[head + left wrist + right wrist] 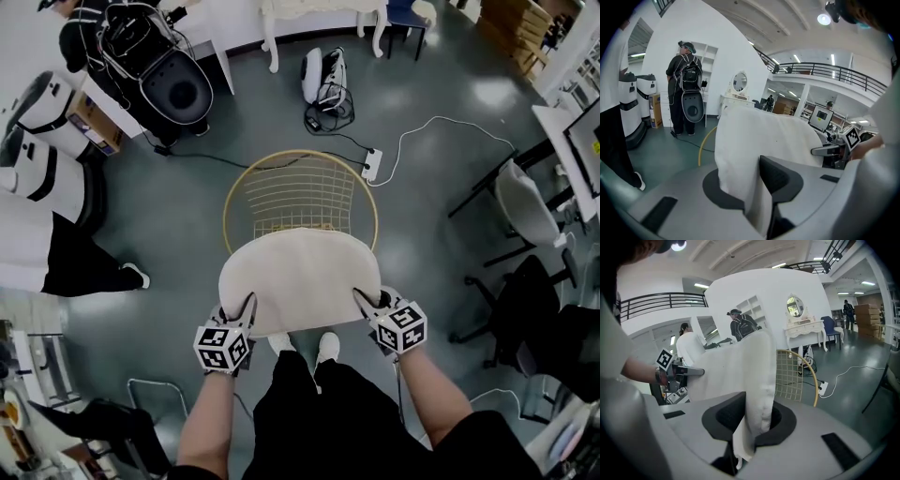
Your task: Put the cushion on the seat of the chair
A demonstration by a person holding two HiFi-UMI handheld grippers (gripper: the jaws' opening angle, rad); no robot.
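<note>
Cream fabric cushion (pixel 300 277), near edge clamped in my left gripper (pixel 246 309) and right gripper (pixel 366 300), overlaps the gold wire chair (pixel 300 187) at its near rim.

I stand in a big work hall, like a lab. I see tall white machines (pixel 636 103), a computer screen (pixel 821 118), cardboard boxes (pixel 867 318), and a power strip (pixel 372 165) with a cable (pixel 450 119) on the grey floor (pixel 450 84).

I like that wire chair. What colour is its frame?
The chair is gold, rim and wire grid alike; the head view shows it best.
</note>
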